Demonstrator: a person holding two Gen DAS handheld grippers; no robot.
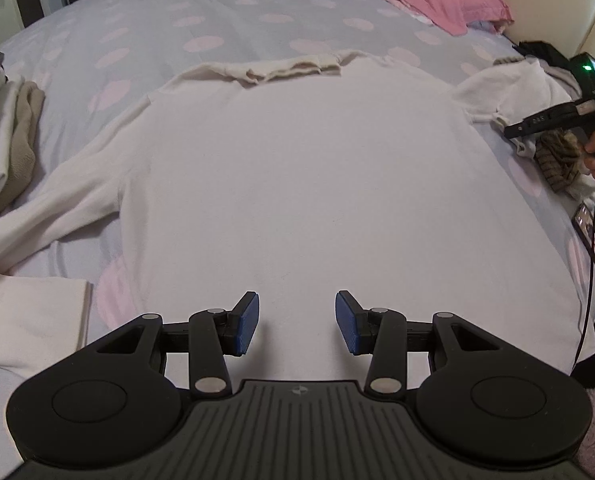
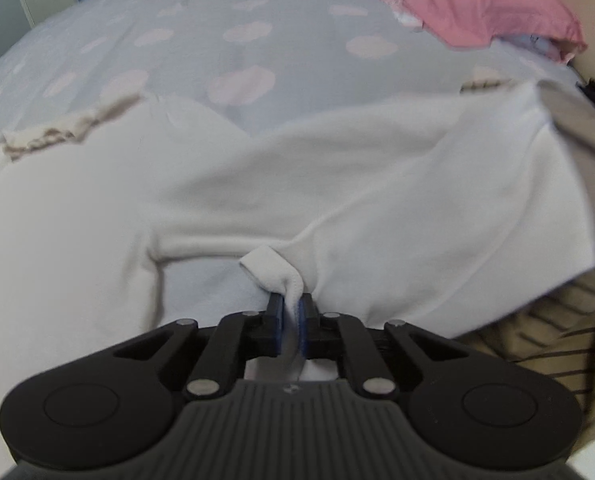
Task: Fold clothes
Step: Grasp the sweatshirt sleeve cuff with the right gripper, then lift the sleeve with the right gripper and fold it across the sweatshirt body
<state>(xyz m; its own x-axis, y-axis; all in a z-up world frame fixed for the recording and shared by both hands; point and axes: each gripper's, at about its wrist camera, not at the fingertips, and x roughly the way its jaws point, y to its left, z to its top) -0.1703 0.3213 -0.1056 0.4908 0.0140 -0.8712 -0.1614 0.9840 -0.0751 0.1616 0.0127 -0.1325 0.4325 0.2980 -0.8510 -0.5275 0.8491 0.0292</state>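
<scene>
Right tool [image 2: 291,326] pinches white sweater [image 2: 337,200]; left tool [image 1: 297,324] hovers open-jawed.

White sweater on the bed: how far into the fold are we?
Done: the white sweater lies spread flat on the bed, and a folded pile sits at the left. In hand: the right gripper is shut on the right sleeve; the left gripper hovers open over the hem. Left: the left sleeve is still stretched out, and the body is not yet folded.
</scene>
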